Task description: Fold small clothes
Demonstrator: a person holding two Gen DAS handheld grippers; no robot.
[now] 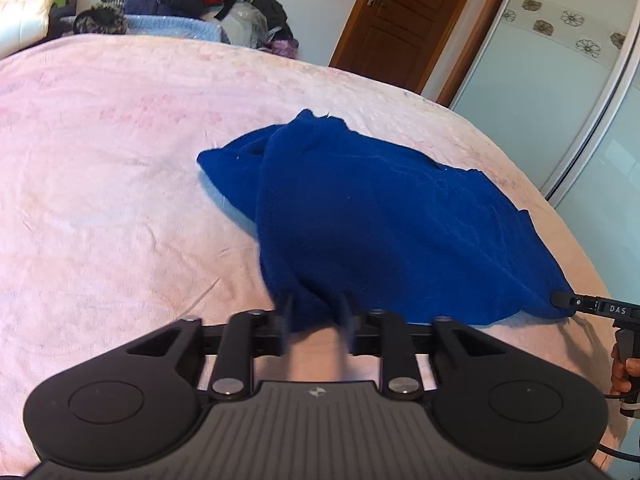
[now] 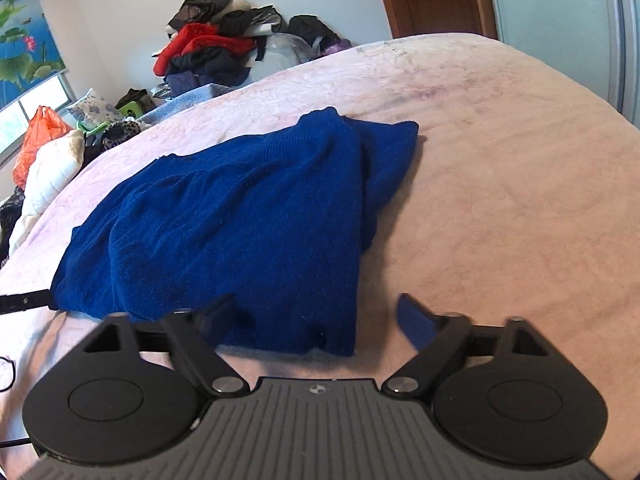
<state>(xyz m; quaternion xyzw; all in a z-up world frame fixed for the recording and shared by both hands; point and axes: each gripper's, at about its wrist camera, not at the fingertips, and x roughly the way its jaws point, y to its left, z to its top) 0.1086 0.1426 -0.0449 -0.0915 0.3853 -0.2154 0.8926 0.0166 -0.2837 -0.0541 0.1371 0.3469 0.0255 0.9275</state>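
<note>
Left tongs (image 1: pixel 316 320) nearly closed – apparently pinching blue sweater (image 1: pixel 380 216) edge; right tongs (image 2: pixel 320 320) wide open, empty.

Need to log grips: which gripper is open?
The right gripper: its fingers spread wide astride the sweater hem; the left gripper pinches it, fingers close together.

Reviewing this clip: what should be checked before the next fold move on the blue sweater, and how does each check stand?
1. Right gripper open: ok, spread wide.
2. Blue sweater hem within the right gripper's span: ok.
3. Left gripper holding the hem: cannot tell, blurred.
4. Sweater lying flat: not ok, one side doubled over.
5. Pink blanket bare beside the sweater: ok.
</note>
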